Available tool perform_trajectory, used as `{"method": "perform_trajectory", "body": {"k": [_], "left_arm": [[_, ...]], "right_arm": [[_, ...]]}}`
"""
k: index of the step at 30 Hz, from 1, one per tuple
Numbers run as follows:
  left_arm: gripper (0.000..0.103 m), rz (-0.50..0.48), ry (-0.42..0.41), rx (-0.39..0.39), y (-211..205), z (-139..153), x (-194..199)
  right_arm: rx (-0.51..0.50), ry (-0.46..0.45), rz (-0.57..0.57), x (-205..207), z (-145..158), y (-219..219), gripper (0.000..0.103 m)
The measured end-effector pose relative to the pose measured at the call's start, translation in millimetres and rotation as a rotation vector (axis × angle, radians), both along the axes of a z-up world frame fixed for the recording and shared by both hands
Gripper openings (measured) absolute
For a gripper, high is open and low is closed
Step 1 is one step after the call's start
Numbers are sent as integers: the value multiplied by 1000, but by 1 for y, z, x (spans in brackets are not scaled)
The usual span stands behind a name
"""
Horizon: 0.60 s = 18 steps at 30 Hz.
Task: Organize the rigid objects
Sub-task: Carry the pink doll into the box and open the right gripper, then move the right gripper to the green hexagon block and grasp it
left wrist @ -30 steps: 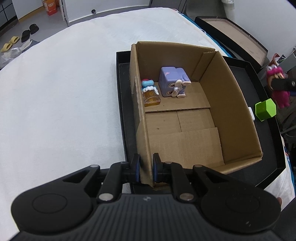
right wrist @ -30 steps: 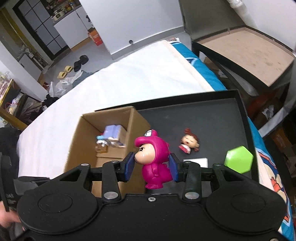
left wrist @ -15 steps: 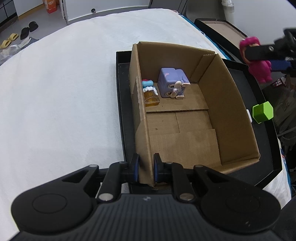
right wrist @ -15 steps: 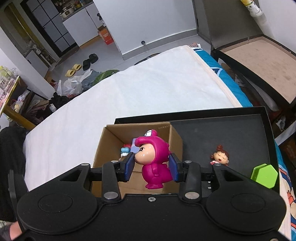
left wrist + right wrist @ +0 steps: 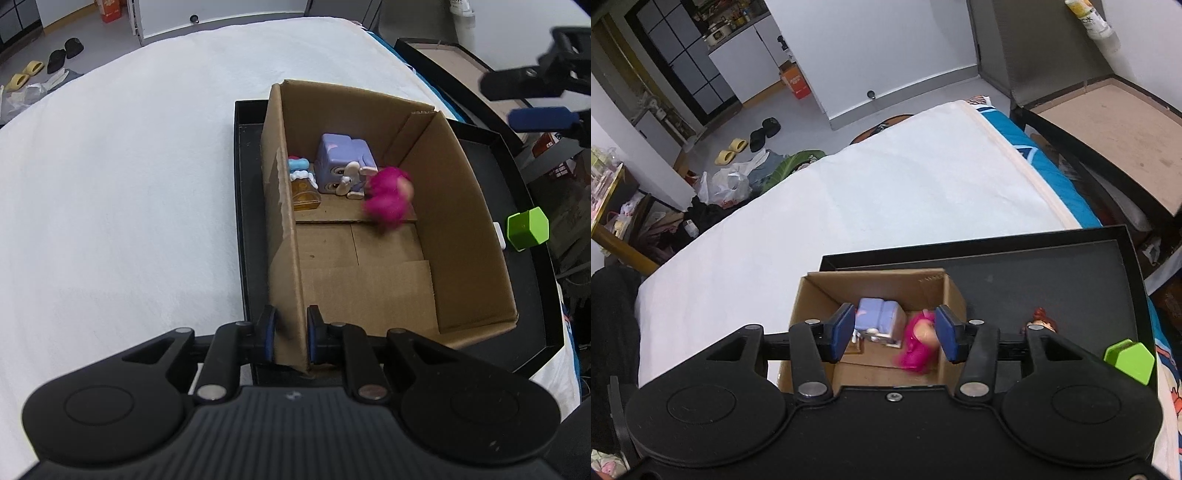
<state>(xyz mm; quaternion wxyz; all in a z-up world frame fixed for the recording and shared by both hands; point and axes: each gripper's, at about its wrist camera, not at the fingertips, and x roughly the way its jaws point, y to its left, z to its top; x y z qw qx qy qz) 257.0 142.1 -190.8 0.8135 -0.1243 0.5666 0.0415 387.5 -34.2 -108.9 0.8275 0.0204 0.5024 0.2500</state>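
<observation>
While blurred with motion inside the open brown cardboard box, the magenta hooded toy figure sits or drops near the far end, just beside the lilac cube-shaped toy and not far from the small amber bottle figure with a blue and white top against the left wall. Held by nothing: right gripper spread wide and empty above the box, its blue pads well apart either side of the figure below. Left gripper clamped on the box's near left wall, steadying it within the shallow black tray. Step in hand, by the look of it: dropping the figure into the box, just completed. Outside on the tray: a lime green hexagonal block and a small brown-haired doll figure, partly hidden behind the right gripper. Next move likely calls for swinging the right gripper over to one of these and closing on it squarely, with the box kept pinned.
</observation>
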Motion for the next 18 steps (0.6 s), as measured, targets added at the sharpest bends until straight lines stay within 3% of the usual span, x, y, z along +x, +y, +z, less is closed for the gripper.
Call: {"method": "perform_trajectory", "body": {"k": [18], "left_arm": [[15,76,5,40,-10,-4,0]], "right_arm": [[12,-19,-112,-18,5,-105,65]]}}
